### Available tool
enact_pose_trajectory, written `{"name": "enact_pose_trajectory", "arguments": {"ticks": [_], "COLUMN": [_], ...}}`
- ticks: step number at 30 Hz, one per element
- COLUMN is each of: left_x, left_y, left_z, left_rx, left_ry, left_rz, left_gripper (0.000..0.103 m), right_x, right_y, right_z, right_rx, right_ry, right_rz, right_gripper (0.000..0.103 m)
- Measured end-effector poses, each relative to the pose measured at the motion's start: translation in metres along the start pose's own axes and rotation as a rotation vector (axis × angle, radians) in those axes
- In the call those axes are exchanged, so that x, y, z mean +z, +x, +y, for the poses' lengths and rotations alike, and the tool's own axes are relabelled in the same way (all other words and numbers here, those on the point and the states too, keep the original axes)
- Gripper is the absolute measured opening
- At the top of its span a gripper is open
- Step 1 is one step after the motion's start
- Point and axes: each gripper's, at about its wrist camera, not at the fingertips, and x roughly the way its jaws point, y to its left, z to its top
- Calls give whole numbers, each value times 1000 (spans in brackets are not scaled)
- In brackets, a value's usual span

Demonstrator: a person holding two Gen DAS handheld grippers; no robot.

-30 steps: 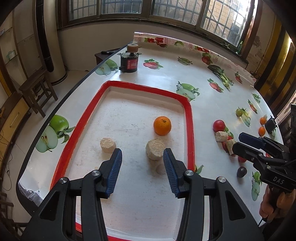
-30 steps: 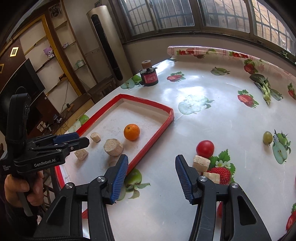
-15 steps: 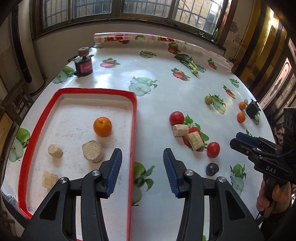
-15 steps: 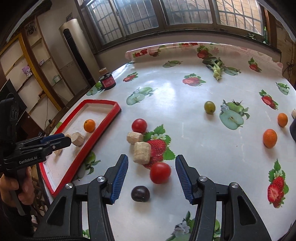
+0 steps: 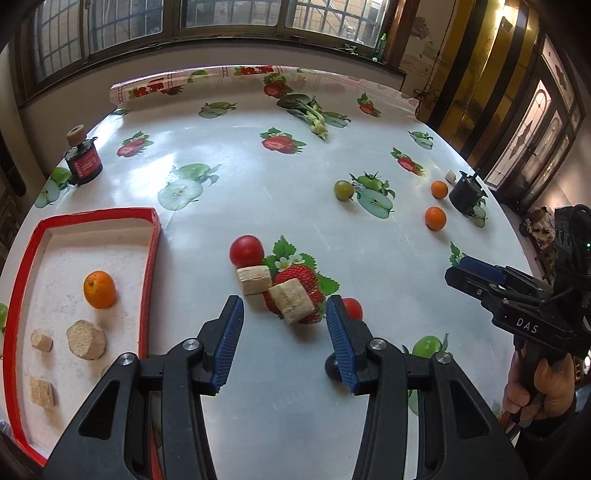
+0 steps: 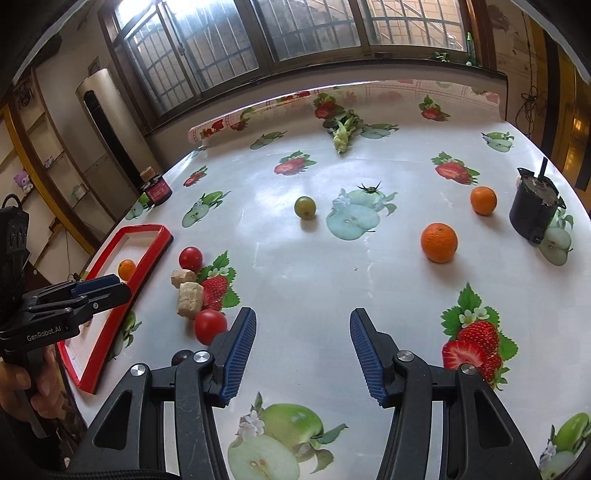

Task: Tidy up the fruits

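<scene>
Black tool frames, ribbed blue pads, perhaps dark sleeves.

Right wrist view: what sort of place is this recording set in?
Probably a living or dining room in a home: a round table under a fruit-print tablecloth, a standing air conditioner by barred windows, and wall shelves holding a plush toy.

Red-rimmed white rectangular tray at bench's left edge holds one round orange among pale cork-like chunks. Right of tray: glossy red tomato touching two beige blocks; second red tomato just beyond, dark purple plum nearby. Mid-bench: lone green round fruit. Far right: two loose oranges, well apart from tray.
</scene>
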Motion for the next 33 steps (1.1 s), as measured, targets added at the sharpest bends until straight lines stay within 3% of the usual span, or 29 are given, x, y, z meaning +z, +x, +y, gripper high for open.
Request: {"name": "enact_pose_trajectory", "arguments": {"ticks": [10, 17, 26, 33], "left_x": [24, 39, 48, 64], "left_y": [29, 57, 114, 147], "left_z": [-45, -97, -160, -181], "left_rx": [-64, -133, -182, -196], "left_ry": [48, 106, 156, 140], "left_rz": [35, 54, 107, 115], "left_gripper": [44, 44, 44, 44], "right_x": [4, 32, 75, 93], "right_y": [-8, -5, 36, 65], "right_z": [-60, -101, -129, -140], "right_rx": [-90, -149, -199, -225], "right_ry": [74, 108, 99, 98], "right_rz": [-21, -63, -40, -21], "right_gripper": [55, 55, 52, 51]}}
